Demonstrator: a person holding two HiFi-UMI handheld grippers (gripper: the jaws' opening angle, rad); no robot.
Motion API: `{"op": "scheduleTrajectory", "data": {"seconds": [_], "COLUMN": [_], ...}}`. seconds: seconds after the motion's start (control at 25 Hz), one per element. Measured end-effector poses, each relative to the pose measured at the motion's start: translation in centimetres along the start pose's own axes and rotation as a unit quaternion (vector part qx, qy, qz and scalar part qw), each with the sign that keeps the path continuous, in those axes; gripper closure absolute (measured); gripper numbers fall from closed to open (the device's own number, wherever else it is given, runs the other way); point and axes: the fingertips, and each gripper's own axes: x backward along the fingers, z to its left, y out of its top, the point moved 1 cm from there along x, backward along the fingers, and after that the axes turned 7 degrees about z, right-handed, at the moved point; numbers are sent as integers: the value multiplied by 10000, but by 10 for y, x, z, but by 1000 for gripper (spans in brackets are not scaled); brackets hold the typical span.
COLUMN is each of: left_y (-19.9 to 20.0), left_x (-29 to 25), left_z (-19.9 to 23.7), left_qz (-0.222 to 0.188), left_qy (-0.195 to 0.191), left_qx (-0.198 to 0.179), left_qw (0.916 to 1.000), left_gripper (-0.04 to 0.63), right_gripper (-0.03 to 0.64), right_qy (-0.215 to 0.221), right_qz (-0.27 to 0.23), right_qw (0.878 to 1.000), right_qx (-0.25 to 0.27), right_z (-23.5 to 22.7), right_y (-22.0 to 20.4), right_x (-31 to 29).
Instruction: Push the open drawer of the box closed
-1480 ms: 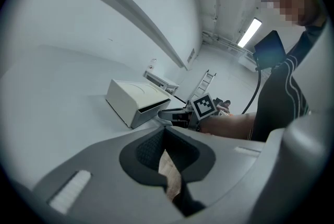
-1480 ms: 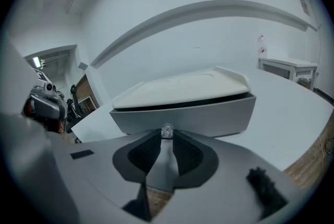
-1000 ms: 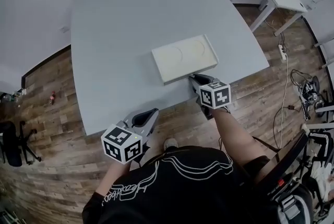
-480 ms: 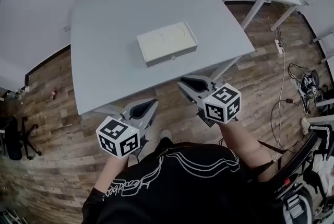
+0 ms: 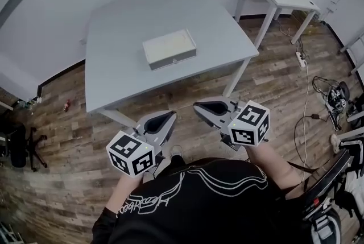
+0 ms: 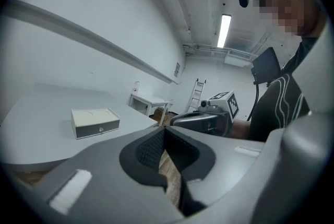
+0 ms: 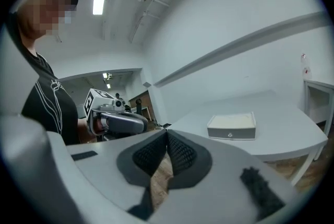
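Box (image 5: pixel 169 44) near middle of table (image 5: pixel 122 38), drawer (image 5: pixel 170 58) flush in, front facing near edge. Left gripper (image 5: pixel 169 116) pinched together, empty, off near edge, over wood floor (image 5: pixel 273 86). Right gripper (image 5: pixel 199 105) likewise, just beside left.

In the head view the box (image 5: pixel 169 48) near the middle of the desk (image 5: pixel 114 75) is too small to tell whether its drawer sits quite flush, and the knob is a mere speck. The desk's far legs are hidden under its top. The person's hands are hidden beneath the marker cubes of the left gripper (image 5: pixel 168 116) and the right gripper (image 5: pixel 198 105). A black chair (image 5: pixel 14 149) is cut off by the left edge. In both gripper views the box's back is hidden, and the lower parts of the fingers (image 6: pixel 148 151) run off the bottom edge.
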Motion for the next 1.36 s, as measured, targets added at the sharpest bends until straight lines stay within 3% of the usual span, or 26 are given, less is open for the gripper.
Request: {"op": "scheduleTrajectory", "data": {"seconds": [0.52, 0.76, 1.36], "left_y": [3, -2, -8], "left_x": [19, 16, -5], "left_z": [-40, -38, -59], "left_qz": [-234, -154, 5], "left_qy": [237, 312, 138], "left_qx": [-211, -45, -133], "left_qw": [9992, 9994, 9998], "left_gripper": [591, 591, 591], "right_gripper": [607, 607, 607], "right_qy": [-84, -112, -244], "right_qz": [-132, -70, -127], "right_qw": [9998, 9999, 9996], "right_qx": [87, 58, 74], "right_z": [32, 32, 27], "right_y": [-8, -15, -25], "right_x": [28, 29, 50]}}
